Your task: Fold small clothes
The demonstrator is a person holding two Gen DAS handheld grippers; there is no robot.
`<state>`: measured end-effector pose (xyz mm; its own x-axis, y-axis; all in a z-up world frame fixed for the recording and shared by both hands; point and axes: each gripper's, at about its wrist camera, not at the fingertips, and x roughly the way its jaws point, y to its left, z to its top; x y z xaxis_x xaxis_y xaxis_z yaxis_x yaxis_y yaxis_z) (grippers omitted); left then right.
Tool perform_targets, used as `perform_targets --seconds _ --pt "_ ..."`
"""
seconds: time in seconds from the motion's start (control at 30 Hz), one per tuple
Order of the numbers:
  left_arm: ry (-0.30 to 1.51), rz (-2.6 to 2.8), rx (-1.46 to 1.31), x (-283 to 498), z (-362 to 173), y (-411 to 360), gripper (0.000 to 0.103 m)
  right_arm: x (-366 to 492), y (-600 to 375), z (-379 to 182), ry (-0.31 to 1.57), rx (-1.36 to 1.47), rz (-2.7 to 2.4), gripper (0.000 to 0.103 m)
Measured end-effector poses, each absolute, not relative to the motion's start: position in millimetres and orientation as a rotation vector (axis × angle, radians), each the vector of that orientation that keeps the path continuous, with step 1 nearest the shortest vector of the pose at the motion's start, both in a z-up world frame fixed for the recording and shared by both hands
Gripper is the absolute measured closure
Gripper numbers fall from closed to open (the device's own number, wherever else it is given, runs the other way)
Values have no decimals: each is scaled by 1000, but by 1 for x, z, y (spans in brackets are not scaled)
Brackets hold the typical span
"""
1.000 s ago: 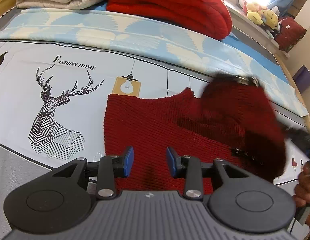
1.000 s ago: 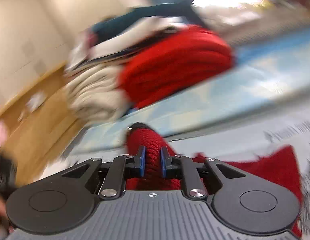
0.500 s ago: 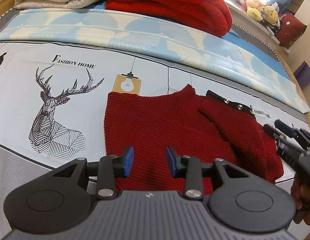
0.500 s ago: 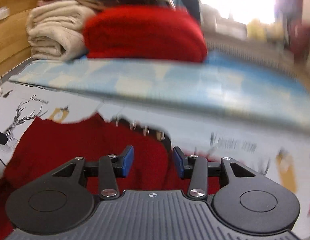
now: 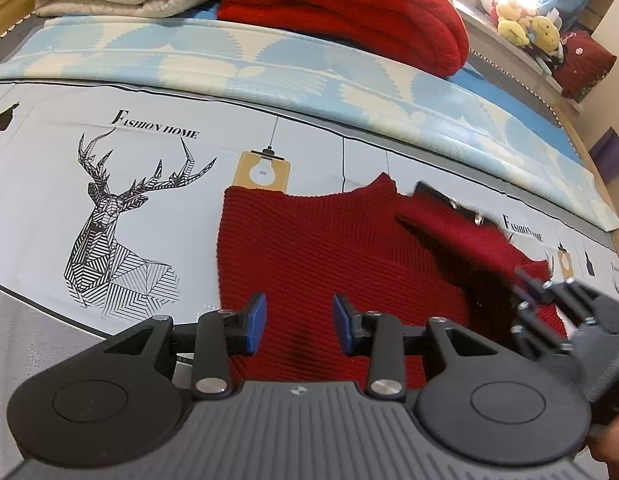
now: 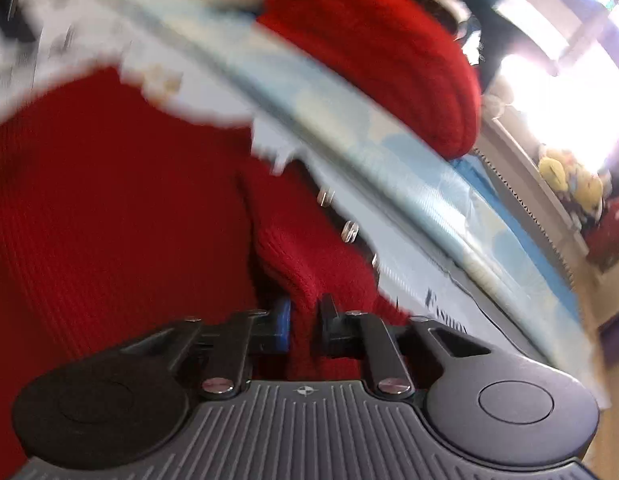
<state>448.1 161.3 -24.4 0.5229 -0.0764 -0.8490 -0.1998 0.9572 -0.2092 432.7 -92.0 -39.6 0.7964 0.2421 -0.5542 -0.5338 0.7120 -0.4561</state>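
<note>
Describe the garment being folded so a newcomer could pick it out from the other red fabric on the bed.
On the printed bed sheet, right of the deer drawing, lies a flat dark red ribbed sweater. Unlike the bulky bright red blanket behind, it is thin, with a dark, metal-studded edge.

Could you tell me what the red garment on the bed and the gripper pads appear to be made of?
Red sweater: ribbed knit, probably wool or acrylic yarn; matte, with visible rows of stitches. Left gripper pads: blue, smooth and slightly glossy, likely rubber or soft plastic, though the look leaves it open.
</note>
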Motion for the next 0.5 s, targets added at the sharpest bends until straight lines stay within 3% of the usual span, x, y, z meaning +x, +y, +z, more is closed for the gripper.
perform_targets --seconds 0.13,0.27,0.37,0.43,0.5 --pt "1021 76 -300 449 -24 162 62 409 -105 0 350 -361 752 90" --pt "1023 80 -299 448 -24 162 62 422 -95 -32 637 -467 834 83" --pt "1023 81 -301 449 -24 162 62 415 -100 -45 660 -562 791 81" --pt "1022 83 -305 449 -23 163 62 419 -113 -28 639 -463 783 73" --pt "1022 83 -306 450 -24 162 62 428 -135 -8 607 -337 734 56"
